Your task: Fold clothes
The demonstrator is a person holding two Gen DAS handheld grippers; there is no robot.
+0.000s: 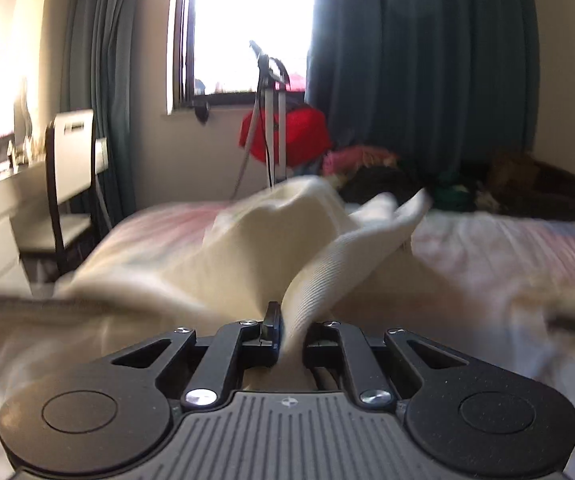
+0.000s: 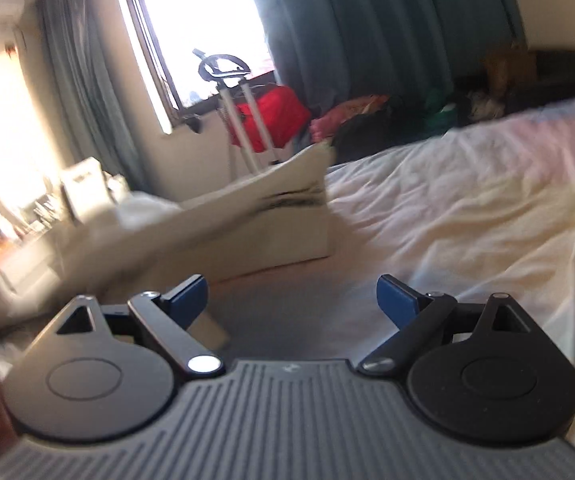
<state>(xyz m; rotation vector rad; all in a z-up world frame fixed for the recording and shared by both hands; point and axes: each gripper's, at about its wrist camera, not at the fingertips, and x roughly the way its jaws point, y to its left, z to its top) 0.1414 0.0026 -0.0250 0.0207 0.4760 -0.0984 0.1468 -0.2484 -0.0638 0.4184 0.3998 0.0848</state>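
Note:
A cream ribbed garment (image 1: 271, 240) lies bunched on the bed, one fold rising straight from my left gripper (image 1: 289, 330), which is shut on that cloth. The picture is blurred with motion. In the right wrist view the same cream garment (image 2: 247, 216) stretches from the left edge toward the middle of the bed, lifted off the sheet. My right gripper (image 2: 291, 298) stands open, its blue fingertips (image 2: 397, 294) wide apart over the sheet with nothing between them.
The bed (image 2: 447, 216) has a pale, wrinkled sheet. A red bag (image 1: 287, 136) on a stand and a pile of dark and pink clothes (image 1: 387, 172) lie beyond its far edge. A chair (image 1: 71, 184) and a desk stand at the left, under teal curtains.

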